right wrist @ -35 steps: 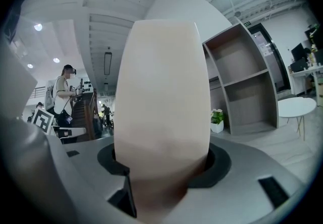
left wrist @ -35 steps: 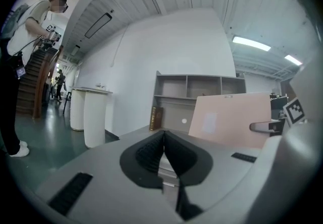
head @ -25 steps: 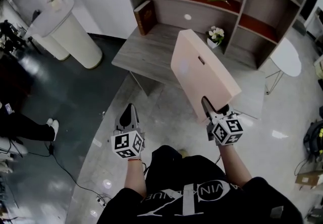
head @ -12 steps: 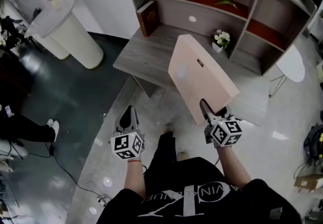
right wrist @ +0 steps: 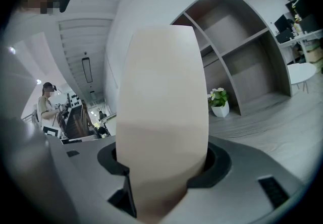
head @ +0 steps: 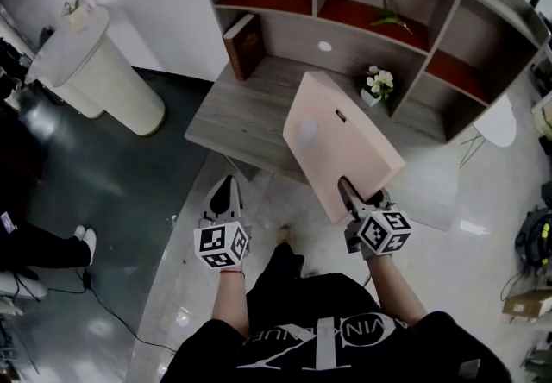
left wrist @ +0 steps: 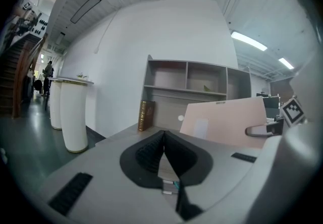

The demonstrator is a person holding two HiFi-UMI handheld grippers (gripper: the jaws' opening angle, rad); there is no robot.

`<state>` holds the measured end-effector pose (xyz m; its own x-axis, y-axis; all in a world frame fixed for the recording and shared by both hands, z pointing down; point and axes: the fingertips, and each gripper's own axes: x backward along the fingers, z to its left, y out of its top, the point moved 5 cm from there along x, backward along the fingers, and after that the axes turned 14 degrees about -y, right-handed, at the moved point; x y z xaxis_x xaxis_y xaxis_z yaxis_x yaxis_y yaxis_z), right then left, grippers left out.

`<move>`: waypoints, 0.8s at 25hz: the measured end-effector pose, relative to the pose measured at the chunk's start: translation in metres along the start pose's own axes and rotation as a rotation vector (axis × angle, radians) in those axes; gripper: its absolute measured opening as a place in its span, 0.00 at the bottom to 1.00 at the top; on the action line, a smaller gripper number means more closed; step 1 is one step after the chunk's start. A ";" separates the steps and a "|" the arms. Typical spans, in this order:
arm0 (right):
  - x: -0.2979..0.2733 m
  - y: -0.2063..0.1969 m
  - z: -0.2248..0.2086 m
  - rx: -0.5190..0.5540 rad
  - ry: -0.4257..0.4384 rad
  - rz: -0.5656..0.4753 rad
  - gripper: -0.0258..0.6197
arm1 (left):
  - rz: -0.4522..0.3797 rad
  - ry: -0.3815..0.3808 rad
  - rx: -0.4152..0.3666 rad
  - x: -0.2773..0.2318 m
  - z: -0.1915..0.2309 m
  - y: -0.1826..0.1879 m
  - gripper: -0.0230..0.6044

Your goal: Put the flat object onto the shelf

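A flat pale-pink box is held up edge-on by my right gripper, which is shut on its near end. In the right gripper view the box fills the middle between the jaws. It hangs over the front of the grey wooden shelf unit. My left gripper is lower left of the box, jaws shut on nothing, its pads touching. From the left gripper view the box shows at right, before the shelf unit.
A brown book leans at the left of the shelf's lower surface, and a small white pot of flowers stands at its right. A white round column stands at left. A white side table sits at right.
The shelf unit has come closer and lower in the head view as the person stepped forward. The box stays in the right gripper's grip; both grippers keep their stance.
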<state>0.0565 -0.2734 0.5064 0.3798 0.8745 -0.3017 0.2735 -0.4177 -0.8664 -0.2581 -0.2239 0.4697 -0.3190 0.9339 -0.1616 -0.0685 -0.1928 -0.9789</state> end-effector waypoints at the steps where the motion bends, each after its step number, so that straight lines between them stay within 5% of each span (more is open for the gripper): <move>1: -0.006 0.000 0.001 -0.011 -0.006 0.007 0.48 | 0.005 -0.007 -0.001 -0.006 0.004 0.000 0.04; 20: -0.122 0.011 0.039 -0.412 -0.037 0.132 0.49 | 0.047 -0.082 0.001 -0.089 0.082 0.015 0.04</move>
<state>-0.0210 -0.3747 0.5182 0.4052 0.8120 -0.4201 0.5576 -0.5836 -0.5903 -0.3080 -0.3350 0.4795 -0.3987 0.8957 -0.1967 -0.0524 -0.2364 -0.9702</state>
